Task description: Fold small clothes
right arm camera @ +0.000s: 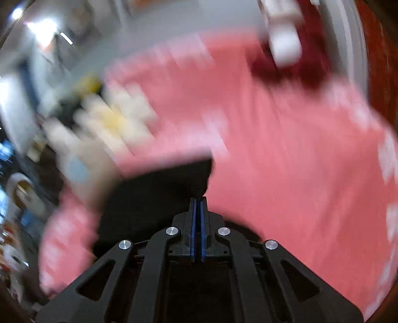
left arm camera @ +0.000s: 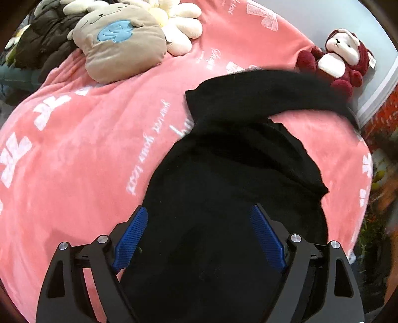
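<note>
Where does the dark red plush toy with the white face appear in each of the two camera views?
Left wrist view: the red plush toy lies at the upper right, beside the black garment.
Right wrist view: the same toy is at the top right, heavily blurred.
Shared landmark: the pink blanket under the toy's near side.

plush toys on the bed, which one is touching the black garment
The dark red monkey plush: the black garment reaches it, while the beige bear cushion and flower plush lie apart.

My right-wrist view's smeared: pink blanket (right arm camera: 286,149) blurry, and the black garment (right arm camera: 159,188) runs under my tongs.
</note>
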Motion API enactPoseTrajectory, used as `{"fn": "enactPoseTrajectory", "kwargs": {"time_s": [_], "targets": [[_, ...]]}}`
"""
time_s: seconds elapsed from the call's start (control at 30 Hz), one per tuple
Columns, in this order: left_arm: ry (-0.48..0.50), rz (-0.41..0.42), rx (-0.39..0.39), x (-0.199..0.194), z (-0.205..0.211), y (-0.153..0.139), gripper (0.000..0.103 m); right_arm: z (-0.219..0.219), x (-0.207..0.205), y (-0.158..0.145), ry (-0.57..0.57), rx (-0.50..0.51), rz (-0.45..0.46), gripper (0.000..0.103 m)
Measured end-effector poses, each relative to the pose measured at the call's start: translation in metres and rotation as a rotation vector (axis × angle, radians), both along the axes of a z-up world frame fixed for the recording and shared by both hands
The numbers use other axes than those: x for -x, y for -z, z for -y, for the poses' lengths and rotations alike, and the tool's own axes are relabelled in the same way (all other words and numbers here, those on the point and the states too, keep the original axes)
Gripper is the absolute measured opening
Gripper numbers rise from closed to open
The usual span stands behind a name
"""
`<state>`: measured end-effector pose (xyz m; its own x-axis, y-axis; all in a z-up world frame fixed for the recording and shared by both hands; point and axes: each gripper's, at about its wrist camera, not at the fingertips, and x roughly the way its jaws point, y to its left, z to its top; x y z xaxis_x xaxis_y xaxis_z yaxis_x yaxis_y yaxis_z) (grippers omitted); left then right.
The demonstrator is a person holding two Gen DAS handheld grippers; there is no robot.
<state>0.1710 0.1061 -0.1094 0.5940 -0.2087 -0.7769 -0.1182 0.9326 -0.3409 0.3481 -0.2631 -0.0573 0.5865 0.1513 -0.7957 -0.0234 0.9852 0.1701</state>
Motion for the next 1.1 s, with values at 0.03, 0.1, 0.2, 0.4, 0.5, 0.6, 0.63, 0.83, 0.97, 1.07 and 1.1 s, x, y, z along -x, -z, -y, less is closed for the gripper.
{"fn": "enactPoseTrajectory", "kwargs": {"time_s": [0.03, 0.1, 0.2, 0.4, 0.5, 0.6, 0.63, 0.83, 0.97, 1.07, 1.1], "targets": [[-0.004, -0.007, -0.003, -0.002, 0.001, 0.001, 0.082, 0.011, -0.002, 0.046, 0.039, 0.019, -0.110, 0.002], [-0.010, -0.014, 0.013, -0.009, 0.002, 0.004, 0.083, 0.015, 0.011, 0.082, 0.046, 0.096, -0.143, 0.002], [-0.019, -0.022, 0.048, -0.024, 0.006, 0.007, 0.083, 0.015, 0.047, 0.068, 0.051, 0.045, -0.019, 0.004], [-0.075, -0.049, 0.189, -0.078, 0.016, 0.020, 0.084, 0.005, 0.106, 0.043, -0.006, 0.028, 0.055, 0.007], [-0.213, -0.103, 0.309, -0.107, -0.001, 0.034, 0.084, 0.001, 0.121, 0.044, -0.026, -0.006, 0.047, 0.007], [-0.310, -0.124, 0.347, -0.127, -0.019, 0.053, 0.080, -0.001, 0.133, 0.050, -0.023, -0.011, 0.039, 0.007], [-0.310, -0.111, 0.317, -0.129, -0.020, 0.051, 0.067, 0.000, 0.135, 0.052, -0.008, -0.005, 0.031, 0.009], [-0.300, -0.161, 0.247, -0.134, -0.040, 0.054, 0.025, 0.008, 0.137, 0.059, 0.040, -0.017, -0.002, 0.038], [-0.310, -0.117, 0.250, -0.117, -0.040, 0.049, 0.025, 0.013, 0.105, 0.064, 0.052, -0.044, -0.017, 0.039], [-0.313, -0.095, 0.231, -0.116, -0.037, 0.050, 0.025, 0.026, 0.069, 0.076, 0.105, -0.112, -0.032, 0.049], [-0.314, -0.085, 0.223, -0.116, -0.036, 0.049, 0.024, 0.028, 0.059, 0.082, 0.128, -0.116, -0.050, 0.051]]}}
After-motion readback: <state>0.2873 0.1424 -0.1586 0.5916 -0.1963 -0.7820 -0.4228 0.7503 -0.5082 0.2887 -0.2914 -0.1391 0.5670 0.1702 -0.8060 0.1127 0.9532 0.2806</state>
